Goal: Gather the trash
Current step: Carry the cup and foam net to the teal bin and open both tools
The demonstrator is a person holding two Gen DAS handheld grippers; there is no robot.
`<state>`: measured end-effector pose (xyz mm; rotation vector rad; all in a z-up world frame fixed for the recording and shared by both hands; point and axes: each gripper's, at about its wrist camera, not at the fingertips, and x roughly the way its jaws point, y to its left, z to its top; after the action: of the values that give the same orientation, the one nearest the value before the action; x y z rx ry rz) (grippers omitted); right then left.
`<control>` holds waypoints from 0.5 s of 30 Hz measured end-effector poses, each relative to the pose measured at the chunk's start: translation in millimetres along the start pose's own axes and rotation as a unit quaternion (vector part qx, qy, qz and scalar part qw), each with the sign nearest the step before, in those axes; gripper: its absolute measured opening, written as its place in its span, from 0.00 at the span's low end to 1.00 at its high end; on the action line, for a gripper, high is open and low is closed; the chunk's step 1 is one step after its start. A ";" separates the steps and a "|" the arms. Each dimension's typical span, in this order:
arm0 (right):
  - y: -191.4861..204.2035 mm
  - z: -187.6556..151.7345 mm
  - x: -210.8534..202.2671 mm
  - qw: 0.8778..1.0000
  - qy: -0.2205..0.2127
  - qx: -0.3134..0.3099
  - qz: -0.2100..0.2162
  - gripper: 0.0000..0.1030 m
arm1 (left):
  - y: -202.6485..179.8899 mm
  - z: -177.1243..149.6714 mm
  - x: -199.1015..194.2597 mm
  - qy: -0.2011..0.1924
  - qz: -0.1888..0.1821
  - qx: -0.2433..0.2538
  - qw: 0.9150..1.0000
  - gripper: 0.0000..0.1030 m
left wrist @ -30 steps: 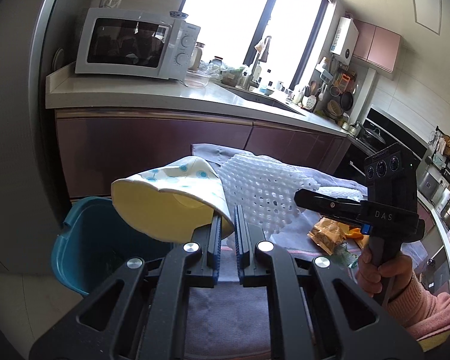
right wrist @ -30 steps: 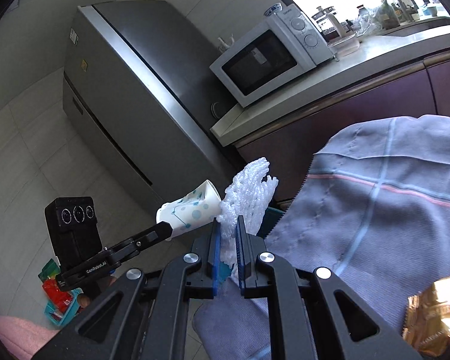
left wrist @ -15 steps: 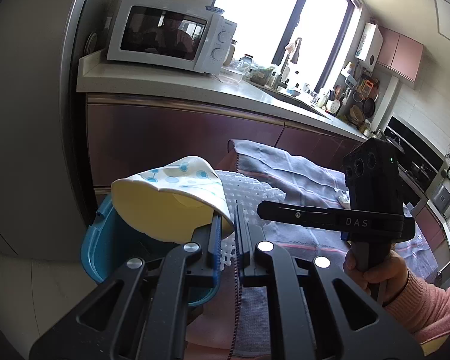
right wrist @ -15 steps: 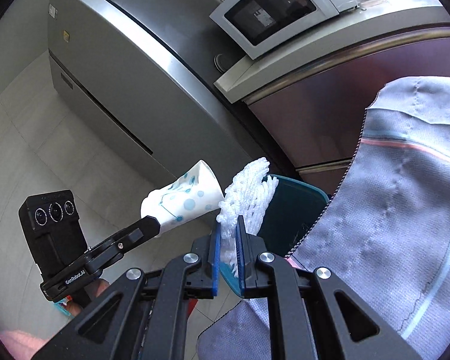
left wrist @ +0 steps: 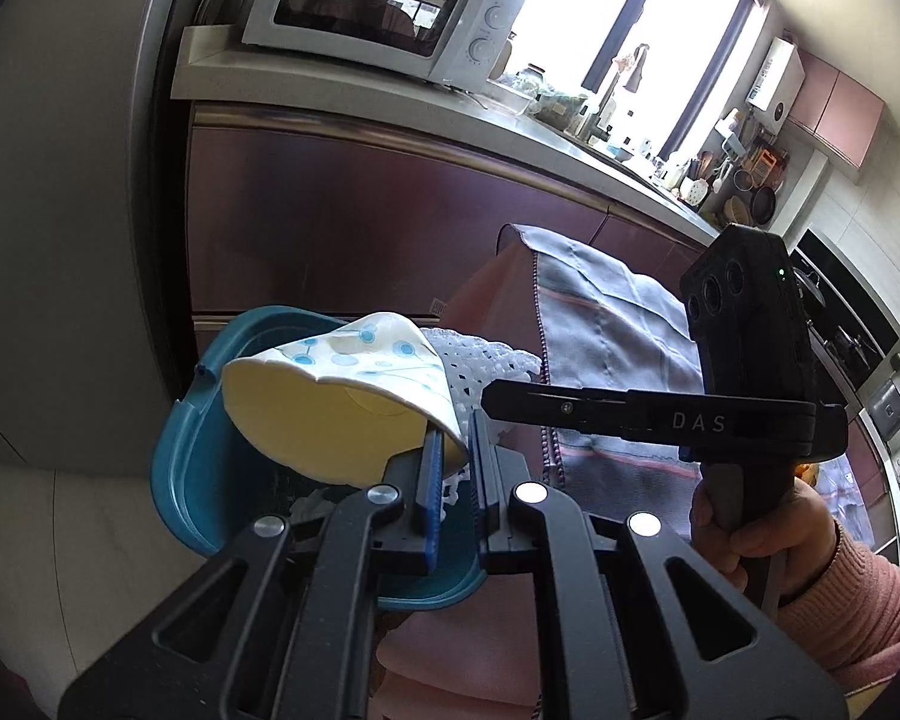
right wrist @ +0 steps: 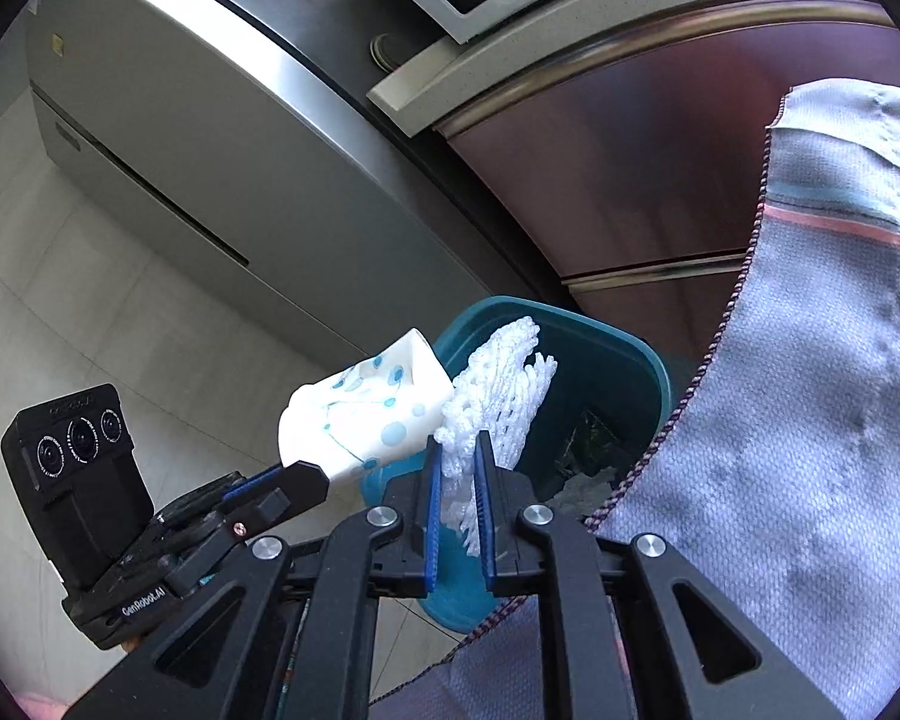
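My left gripper (left wrist: 453, 444) is shut on the rim of a white paper cup with blue dots (left wrist: 330, 414), held on its side over the teal trash bin (left wrist: 192, 450). Beside it, my right gripper (right wrist: 456, 450) holds a white foam net (right wrist: 498, 384) over the same bin (right wrist: 618, 354). Its jaws are opening, and the net still sits between the blue pads, touching them. The right wrist view shows the cup (right wrist: 360, 414) just left of the net, with the left gripper (right wrist: 306, 477) under it. From the left wrist view the right gripper (left wrist: 492, 402) reaches in from the right, a hand on its handle.
The bin stands on the tiled floor between a steel fridge (right wrist: 210, 150) and a table draped in a grey cloth (right wrist: 810, 420). Dark scraps (right wrist: 582, 450) lie inside the bin. Brown cabinets (left wrist: 360, 210) with a microwave (left wrist: 378, 6) on the counter stand behind.
Both grippers have moved down and toward the bin with the cup and the net, and now hang right over it. The right jaws have parted a little.
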<state>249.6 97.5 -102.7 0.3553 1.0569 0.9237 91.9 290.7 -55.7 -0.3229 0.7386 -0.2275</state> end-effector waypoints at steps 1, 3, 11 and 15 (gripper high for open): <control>-0.5 0.9 2.5 1.000 0.003 0.001 -0.006 0.14 | 1.4 -0.8 4.3 0.003 0.001 0.000 1.000 0.08; 0.3 0.5 4.1 1.000 0.006 0.000 -0.016 0.17 | 3.7 -2.0 13.4 0.011 0.002 -0.001 1.000 0.09; -1.9 -1.7 -2.9 0.999 -0.006 -0.013 -0.030 0.26 | 14.5 -10.9 61.5 0.062 0.017 -0.012 0.998 0.13; -2.0 -8.2 -17.2 0.999 -0.015 -0.025 -0.031 0.28 | 15.0 -14.6 67.1 0.061 0.016 -0.024 0.998 0.13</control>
<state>240.4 81.3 -97.9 0.2931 1.0107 0.8845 131.4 280.4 -112.9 -0.3439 0.8700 -0.2007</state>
